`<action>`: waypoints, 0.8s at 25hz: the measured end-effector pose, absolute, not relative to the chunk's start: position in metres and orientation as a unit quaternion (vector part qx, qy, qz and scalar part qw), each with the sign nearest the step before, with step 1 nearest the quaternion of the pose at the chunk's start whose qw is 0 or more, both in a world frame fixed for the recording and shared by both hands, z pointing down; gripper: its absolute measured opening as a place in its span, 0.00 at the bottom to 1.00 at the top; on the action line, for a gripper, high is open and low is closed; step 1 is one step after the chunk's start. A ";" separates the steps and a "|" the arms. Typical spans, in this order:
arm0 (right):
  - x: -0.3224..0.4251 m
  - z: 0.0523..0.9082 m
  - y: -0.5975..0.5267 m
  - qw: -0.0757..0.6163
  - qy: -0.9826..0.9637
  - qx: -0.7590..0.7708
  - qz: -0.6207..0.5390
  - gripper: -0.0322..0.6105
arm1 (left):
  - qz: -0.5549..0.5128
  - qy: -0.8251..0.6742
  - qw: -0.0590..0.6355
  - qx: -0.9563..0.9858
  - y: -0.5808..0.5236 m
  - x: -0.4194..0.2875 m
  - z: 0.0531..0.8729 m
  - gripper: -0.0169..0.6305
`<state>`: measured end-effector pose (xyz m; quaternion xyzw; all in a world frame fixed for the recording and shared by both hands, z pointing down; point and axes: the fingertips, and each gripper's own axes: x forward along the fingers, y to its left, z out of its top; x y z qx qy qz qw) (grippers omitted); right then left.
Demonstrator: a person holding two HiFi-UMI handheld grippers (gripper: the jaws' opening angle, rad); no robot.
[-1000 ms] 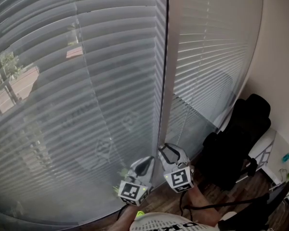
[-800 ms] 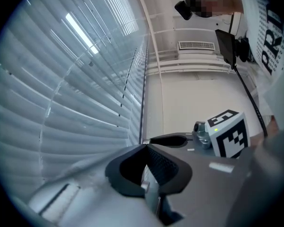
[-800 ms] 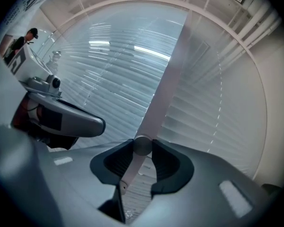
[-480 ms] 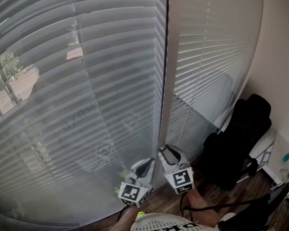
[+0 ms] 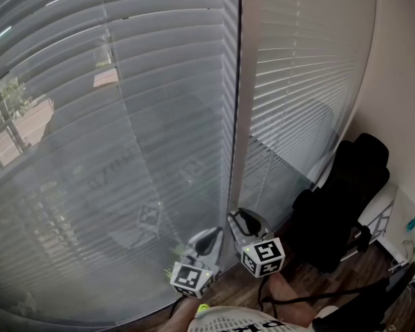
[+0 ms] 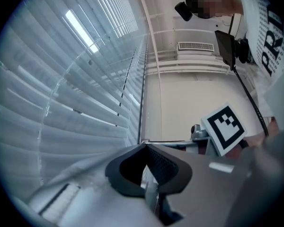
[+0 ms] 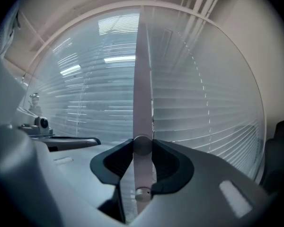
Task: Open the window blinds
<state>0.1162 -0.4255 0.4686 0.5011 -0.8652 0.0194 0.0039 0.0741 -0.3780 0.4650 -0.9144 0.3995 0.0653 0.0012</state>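
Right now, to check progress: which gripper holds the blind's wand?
The right gripper, clamped on the pale wand; the left gripper is shut and empty.

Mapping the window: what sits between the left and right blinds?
A pale vertical frame post runs between the left blinds and the right blinds; head view shows it plainly.

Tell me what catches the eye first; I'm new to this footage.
Pale blinds cover nearly the whole head view, in two panels split by an upright frame strip. Low in the middle, the right claw grips the thin wand hanging there; a black chair stands at the far right.
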 end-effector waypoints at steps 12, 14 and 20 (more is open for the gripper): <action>0.118 0.470 -0.427 -0.052 -0.852 0.510 0.107 0.26 | 0.065 0.393 0.003 -0.917 -0.378 0.075 0.469 0.03; 0.118 0.470 -0.427 -0.049 -0.852 0.512 0.101 0.26 | 0.064 0.393 0.003 -0.917 -0.378 0.075 0.469 0.03; 0.115 0.465 -0.424 0.053 -0.855 0.514 -0.033 0.26 | 0.063 0.394 0.002 -0.917 -0.377 0.073 0.468 0.03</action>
